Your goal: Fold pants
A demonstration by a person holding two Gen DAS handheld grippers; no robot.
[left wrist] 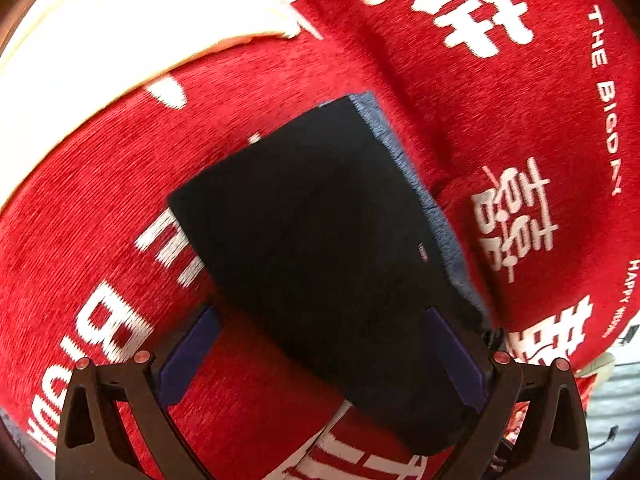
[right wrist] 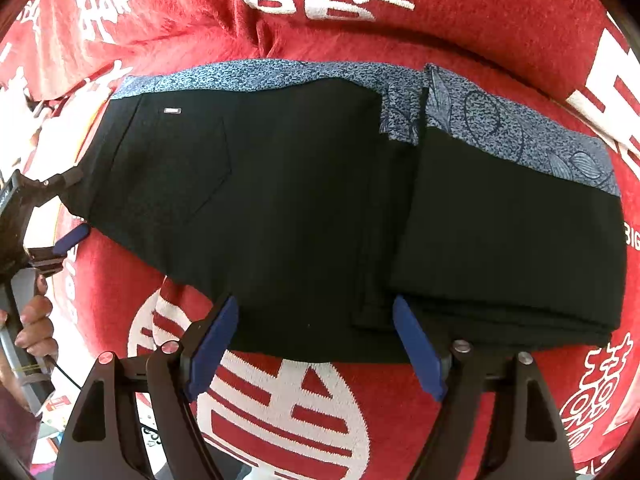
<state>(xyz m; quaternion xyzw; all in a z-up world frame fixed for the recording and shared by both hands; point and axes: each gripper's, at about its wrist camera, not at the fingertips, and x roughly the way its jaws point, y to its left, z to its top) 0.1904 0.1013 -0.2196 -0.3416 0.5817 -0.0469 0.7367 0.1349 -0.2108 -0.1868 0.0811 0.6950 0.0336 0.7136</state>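
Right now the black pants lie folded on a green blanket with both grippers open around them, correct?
Not quite: the blanket is red with white lettering, not green, as the right wrist view shows. The rest holds: the black pants lie folded on it, and the left gripper and right gripper are both open.
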